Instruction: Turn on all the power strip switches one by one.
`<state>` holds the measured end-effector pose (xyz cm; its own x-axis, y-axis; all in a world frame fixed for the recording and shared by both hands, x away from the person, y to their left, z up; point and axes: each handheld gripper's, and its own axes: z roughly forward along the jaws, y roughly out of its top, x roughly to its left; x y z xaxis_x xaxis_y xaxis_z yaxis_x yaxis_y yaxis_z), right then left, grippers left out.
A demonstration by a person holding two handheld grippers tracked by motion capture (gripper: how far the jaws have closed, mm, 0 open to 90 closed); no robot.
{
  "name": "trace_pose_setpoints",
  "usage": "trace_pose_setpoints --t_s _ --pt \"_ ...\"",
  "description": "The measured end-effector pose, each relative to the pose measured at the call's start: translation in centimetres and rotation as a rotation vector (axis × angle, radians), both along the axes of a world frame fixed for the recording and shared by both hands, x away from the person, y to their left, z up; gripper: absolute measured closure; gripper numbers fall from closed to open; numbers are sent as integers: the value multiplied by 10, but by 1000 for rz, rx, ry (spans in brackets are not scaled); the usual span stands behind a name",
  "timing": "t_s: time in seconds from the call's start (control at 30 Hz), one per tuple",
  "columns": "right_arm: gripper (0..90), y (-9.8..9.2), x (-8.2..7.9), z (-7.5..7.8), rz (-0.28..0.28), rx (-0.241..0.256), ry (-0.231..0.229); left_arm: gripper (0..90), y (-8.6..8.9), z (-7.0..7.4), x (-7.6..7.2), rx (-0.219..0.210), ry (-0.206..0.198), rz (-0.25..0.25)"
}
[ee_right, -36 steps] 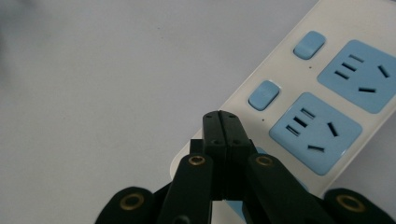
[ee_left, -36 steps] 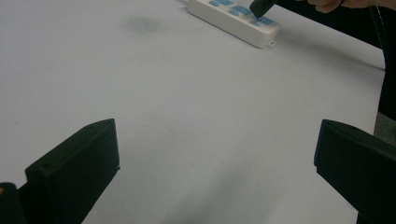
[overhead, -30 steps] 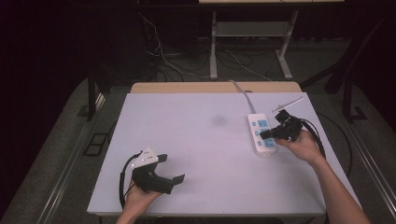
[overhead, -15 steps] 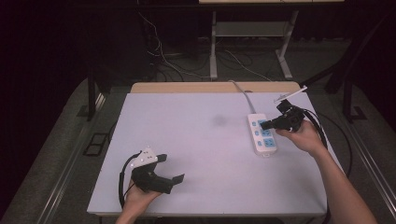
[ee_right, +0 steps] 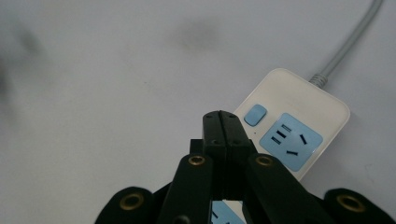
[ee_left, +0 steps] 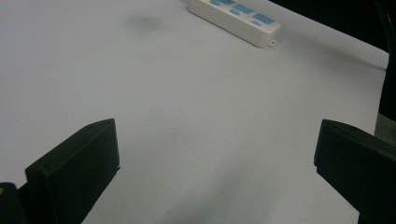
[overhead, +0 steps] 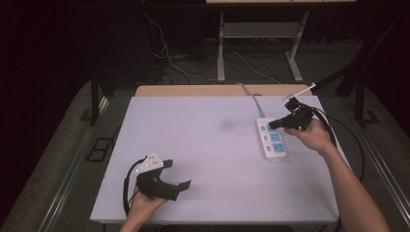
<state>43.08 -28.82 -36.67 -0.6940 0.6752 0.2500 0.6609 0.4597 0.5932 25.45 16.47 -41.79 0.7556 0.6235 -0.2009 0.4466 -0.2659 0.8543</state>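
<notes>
A white power strip (overhead: 270,140) with blue sockets lies at the table's right side, and its grey cable (overhead: 249,96) runs off the far edge. My right gripper (overhead: 273,123) hovers over the strip's far end with both jaws pressed together and nothing between them. In the right gripper view the shut tips (ee_right: 221,122) sit just beside the strip's blue switch (ee_right: 255,115) and a socket (ee_right: 291,141). My left gripper (overhead: 179,175) rests near the front left edge, wide open and empty. The left gripper view shows the strip (ee_left: 236,16) far off.
The white tabletop (overhead: 203,145) has a faint grey smudge (overhead: 226,124) near its middle. A wooden strip (overhead: 193,90) borders the far edge. Metal table legs (overhead: 220,53) and loose cables (overhead: 169,58) lie on the dark floor behind.
My right gripper has moved from the strip's middle toward its far end, near the switch. The left gripper has stayed where it was.
</notes>
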Motion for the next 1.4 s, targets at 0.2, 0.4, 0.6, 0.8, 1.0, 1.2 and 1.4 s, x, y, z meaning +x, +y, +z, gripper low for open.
trace_pose_setpoints --t_s 0.2,0.4,0.6,0.8,1.0,1.2,1.4 --pt "900 1 6 -8 1 -14 18 0 1 0 0 -3 0 1" --pt "900 3 9 -13 -2 -28 35 0 1 1 0 -5 -2 -1" --pt "900 4 11 -18 2 -39 44 0 2 1 0 -7 -2 2" --pt "900 8 12 -22 13 -53 55 0 1 1 0 -3 -2 -1" --pt "900 11 13 -26 22 -60 64 0 2 1 0 -5 -3 0" --pt "900 14 13 -29 31 -69 69 0 2 1 -1 -4 -4 0" --pt "900 17 13 -35 40 -85 80 0 2 1 0 -4 -4 0"
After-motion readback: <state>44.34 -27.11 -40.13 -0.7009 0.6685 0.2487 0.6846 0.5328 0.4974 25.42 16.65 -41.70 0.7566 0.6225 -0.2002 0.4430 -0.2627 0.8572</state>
